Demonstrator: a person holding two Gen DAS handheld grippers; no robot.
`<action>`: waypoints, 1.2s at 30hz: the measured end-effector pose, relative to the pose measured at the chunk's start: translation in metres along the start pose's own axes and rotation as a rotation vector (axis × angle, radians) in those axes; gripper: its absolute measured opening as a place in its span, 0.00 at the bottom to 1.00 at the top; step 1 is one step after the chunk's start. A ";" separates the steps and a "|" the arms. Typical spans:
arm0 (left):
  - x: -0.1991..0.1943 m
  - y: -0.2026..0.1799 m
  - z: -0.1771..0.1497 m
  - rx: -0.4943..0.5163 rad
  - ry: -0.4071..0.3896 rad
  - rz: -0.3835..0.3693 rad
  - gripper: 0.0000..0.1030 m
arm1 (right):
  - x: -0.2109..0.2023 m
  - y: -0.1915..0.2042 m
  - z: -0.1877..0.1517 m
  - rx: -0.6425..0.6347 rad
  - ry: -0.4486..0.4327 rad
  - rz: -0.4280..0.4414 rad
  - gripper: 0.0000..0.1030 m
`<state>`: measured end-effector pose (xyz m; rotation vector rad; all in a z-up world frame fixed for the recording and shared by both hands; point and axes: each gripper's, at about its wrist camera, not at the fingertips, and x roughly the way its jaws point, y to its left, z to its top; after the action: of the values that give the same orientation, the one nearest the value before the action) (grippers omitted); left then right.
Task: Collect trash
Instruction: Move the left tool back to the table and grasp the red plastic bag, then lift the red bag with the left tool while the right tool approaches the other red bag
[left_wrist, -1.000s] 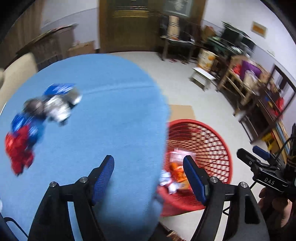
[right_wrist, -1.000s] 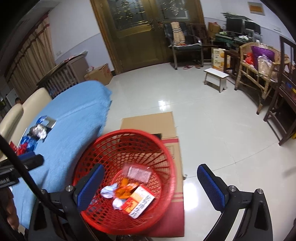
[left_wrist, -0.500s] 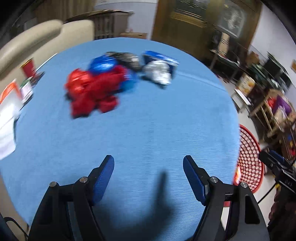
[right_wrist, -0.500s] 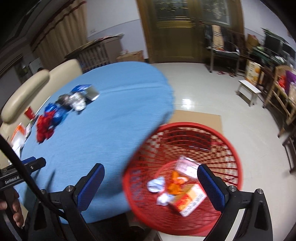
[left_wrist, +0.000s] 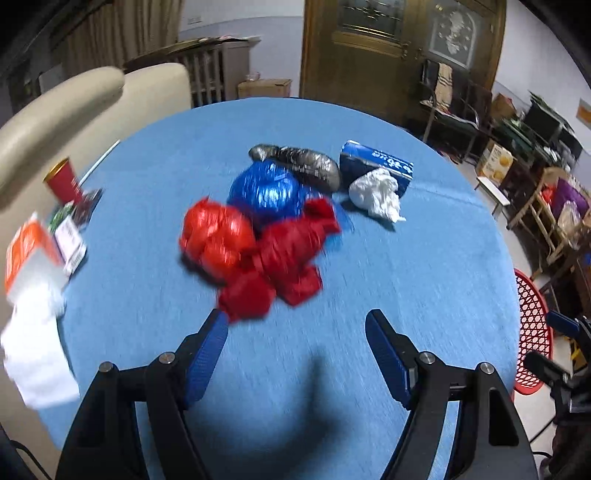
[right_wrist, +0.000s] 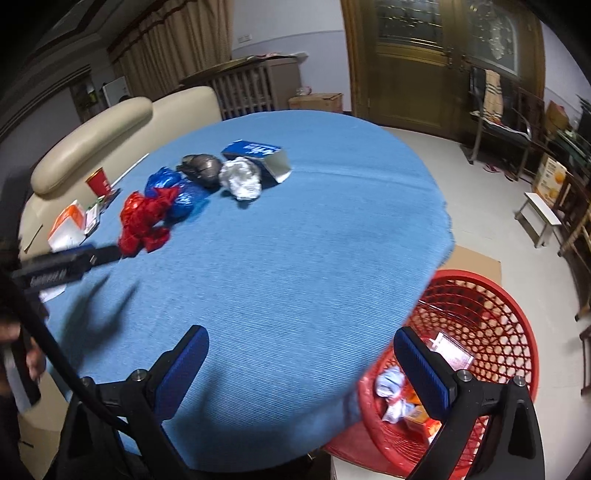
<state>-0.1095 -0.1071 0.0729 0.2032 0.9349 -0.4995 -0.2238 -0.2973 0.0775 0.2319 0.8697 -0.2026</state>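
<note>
My left gripper (left_wrist: 295, 328) hung spread and empty just short of the red bag (left_wrist: 273, 262); blue bag (left_wrist: 266, 192), tissue (left_wrist: 376, 197) and box (left_wrist: 376, 162) lay beyond. My right gripper (right_wrist: 299, 350) gaped over the table (right_wrist: 295, 240) edge beside the red basket (right_wrist: 498, 332).

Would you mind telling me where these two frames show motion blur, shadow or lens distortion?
Left wrist view: the red plastic bags and the white paper at the left edge are smeared by motion, and the left gripper casts a dark shadow on the blue tablecloth. Right wrist view: the left gripper is blurred, the red basket sharper; fisheye bends both.
</note>
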 end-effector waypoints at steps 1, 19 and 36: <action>0.005 0.001 0.006 0.008 0.007 -0.002 0.75 | 0.001 0.003 0.001 -0.006 0.001 0.002 0.98; 0.063 0.006 0.029 0.043 0.166 -0.029 0.27 | 0.009 -0.003 0.007 0.024 0.015 0.011 0.98; -0.017 0.032 -0.056 -0.149 0.069 0.022 0.26 | -0.006 0.021 0.004 -0.026 -0.015 0.045 0.98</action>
<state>-0.1425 -0.0526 0.0527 0.0967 1.0321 -0.4025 -0.2193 -0.2782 0.0870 0.2253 0.8512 -0.1512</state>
